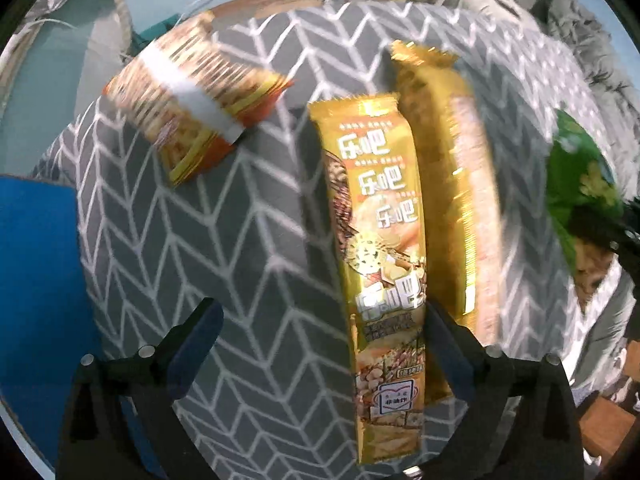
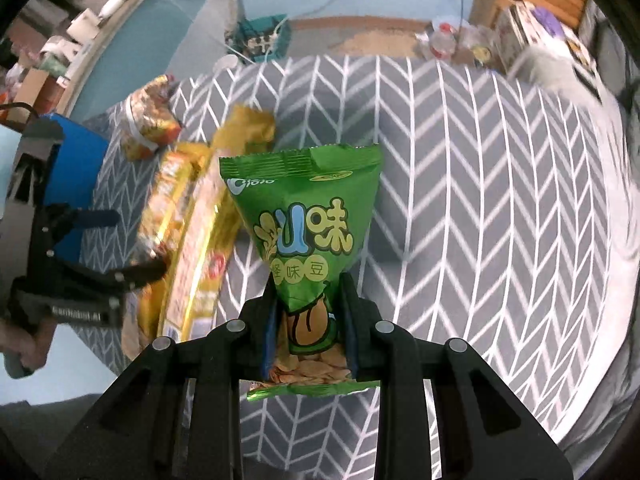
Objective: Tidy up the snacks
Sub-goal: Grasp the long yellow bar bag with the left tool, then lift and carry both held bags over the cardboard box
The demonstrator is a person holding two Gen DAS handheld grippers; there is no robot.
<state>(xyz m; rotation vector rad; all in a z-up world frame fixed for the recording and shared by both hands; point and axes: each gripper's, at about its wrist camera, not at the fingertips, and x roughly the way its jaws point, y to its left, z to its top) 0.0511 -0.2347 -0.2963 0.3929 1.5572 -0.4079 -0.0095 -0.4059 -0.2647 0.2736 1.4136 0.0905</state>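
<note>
Seen from the left wrist camera, four snack packs are in view on a grey cloth (image 1: 168, 240) with a white chevron pattern: one long gold packet (image 1: 380, 248) with white lettering lying lengthwise in the middle, a second gold packet (image 1: 452, 176) touching its right side, one orange-and-white biscuit pack (image 1: 192, 96) well apart at the upper left, and one green bag (image 1: 580, 184) at the right edge. The left gripper (image 1: 320, 340) points down at the cloth with its jaws spread wide and released; the lettered gold packet lies between the two fingers, close against the right finger (image 1: 452, 344), and neither pad presses on it. A blue block (image 1: 36, 280) fills the left edge. From the right wrist camera, the right gripper (image 2: 310, 320) is clenched on the lower part of the single green bag (image 2: 304, 216), which is held above the cloth (image 2: 480, 200), its sealed top edge farthest from the camera and its clear window of pale beans between the pads. To the left lie the two gold packets (image 2: 188, 240) side by side, with the orange biscuit pack (image 2: 148, 120) beyond them. The other hand-held gripper (image 2: 120, 248) reaches in from the left edge over the gold packets, fingers apart, a hand (image 2: 24, 344) gripping its handle.
</note>
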